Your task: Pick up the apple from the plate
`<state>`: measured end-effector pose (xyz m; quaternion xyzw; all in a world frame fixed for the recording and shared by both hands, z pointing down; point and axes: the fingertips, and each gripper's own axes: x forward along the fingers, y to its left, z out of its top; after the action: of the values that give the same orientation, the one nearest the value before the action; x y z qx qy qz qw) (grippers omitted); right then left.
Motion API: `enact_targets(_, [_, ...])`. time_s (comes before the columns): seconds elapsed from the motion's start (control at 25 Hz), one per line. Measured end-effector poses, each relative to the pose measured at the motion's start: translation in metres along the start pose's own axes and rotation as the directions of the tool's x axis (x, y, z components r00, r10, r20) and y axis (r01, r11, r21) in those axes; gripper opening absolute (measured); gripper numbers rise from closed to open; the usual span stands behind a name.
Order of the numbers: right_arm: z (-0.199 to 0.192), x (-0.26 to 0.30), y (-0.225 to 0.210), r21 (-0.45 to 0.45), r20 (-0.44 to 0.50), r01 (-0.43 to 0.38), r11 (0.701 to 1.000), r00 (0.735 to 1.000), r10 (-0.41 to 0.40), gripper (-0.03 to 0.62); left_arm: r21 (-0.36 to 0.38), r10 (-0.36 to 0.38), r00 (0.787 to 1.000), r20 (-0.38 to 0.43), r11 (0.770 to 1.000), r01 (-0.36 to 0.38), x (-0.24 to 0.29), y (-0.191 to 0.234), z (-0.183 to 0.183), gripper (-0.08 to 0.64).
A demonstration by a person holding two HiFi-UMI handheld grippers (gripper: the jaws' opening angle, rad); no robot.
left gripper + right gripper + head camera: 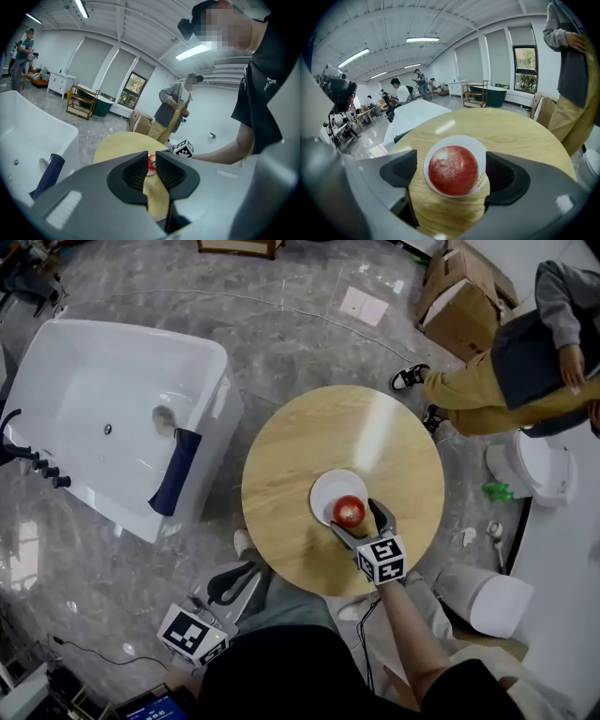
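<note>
A red apple (349, 511) lies on a small white plate (328, 488) on the round wooden table (300, 446). My right gripper (357, 520) reaches in from the near side, jaws open, one on each side of the apple without touching it. The right gripper view shows the apple (454, 169) on the plate (454, 139) midway between the wide-spread pads (401, 171). My left gripper (234, 583) hangs low off the table's near left edge, shut and empty. Through the slit of the left gripper (152, 165) I see a sliver of the apple (152, 162) and the table (122, 145).
A white bathtub (112, 418) with a dark cloth (176, 470) over its rim stands left of the table. A person (525, 371) sits at the far right by cardboard boxes (464, 296). White fixtures (544, 465) and a white bin (487, 598) stand right.
</note>
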<state>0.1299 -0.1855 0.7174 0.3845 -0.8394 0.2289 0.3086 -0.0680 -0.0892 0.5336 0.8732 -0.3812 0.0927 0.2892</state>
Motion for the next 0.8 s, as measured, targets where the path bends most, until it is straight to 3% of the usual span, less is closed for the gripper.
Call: enact_targets(0.8, [-0.024,0.049,-0.006,-0.04,-0.074,0.051,0.998,0.996,-0.053,0.456,-0.055,0.052,0.999,0.004,0.997,-0.051,-0.018,0.021,-0.026,0.063])
